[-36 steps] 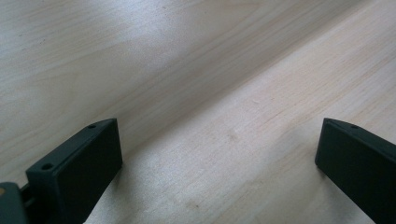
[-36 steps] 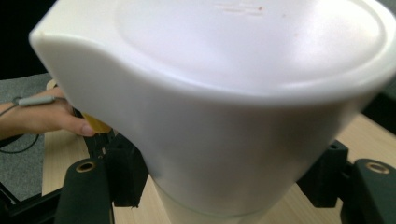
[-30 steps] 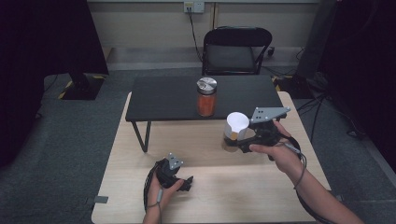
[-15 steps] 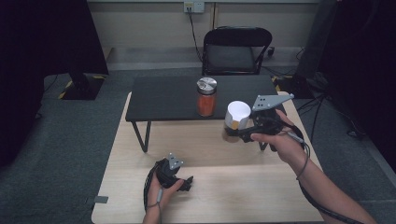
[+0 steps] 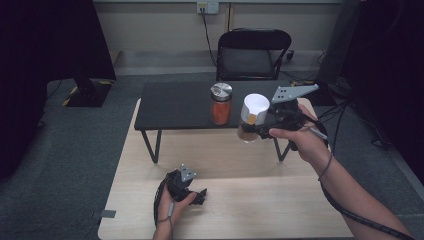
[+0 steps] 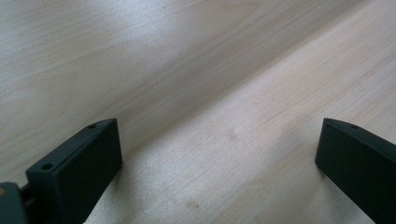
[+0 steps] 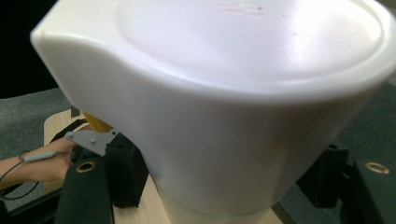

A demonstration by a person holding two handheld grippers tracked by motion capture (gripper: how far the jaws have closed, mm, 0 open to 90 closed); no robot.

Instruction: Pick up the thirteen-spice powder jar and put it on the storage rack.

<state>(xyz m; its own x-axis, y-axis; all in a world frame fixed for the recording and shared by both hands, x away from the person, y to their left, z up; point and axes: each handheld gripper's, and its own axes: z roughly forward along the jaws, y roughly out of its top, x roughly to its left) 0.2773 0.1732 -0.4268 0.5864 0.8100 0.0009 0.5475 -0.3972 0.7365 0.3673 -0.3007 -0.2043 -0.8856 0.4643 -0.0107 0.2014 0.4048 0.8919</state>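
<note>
A jar with a white lid [image 5: 255,105], brown contents and a yellow label hangs in the air at the front edge of the black low table [image 5: 175,107]. My right gripper [image 5: 257,129] is shut on it from the right side. In the right gripper view the white lid [image 7: 224,93] looms large between the jaws of that gripper [image 7: 224,191]. My left gripper [image 5: 200,194] rests low on the light wooden table [image 5: 260,215] near its front. In the left gripper view its jaws [image 6: 219,158] stand open over bare wood.
A second jar [image 5: 221,104] with a silver lid and orange contents stands on the black low table, just left of the held jar. A black chair [image 5: 252,55] sits behind that table. Grey carpet surrounds both tables.
My right gripper has risen with the white-lidded jar and drifted a little toward the black table. The left gripper has stayed where it was.
</note>
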